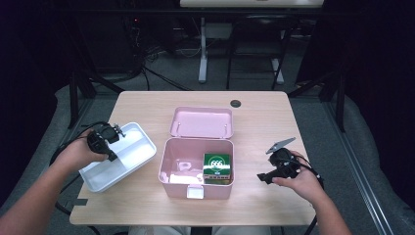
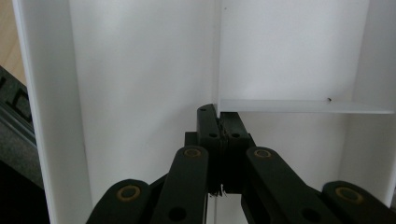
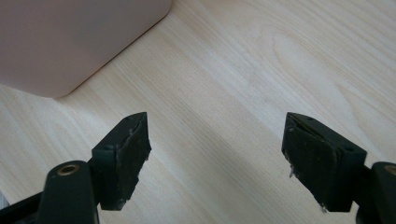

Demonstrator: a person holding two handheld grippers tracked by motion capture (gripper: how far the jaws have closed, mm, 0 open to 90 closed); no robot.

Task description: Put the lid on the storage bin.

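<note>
High view: left gripper (image 1: 113, 155) is held over the white tray (image 1: 139, 132), jaws together on the tray's inner divider; the tray is tilted, its far end raised off the table (image 1: 259, 117). The open pink box (image 1: 169, 166) sits right of it, a green carton (image 1: 217, 168) inside. Right gripper (image 1: 261, 178) is held just right of the box. Left gripper view: jaws are seen pressed shut on the thin white divider (image 2: 299, 106). Right gripper view: jaws (image 3: 217, 158) are spread wide, nothing between them, bare wood beneath, the pink box corner ahead-left.
</note>
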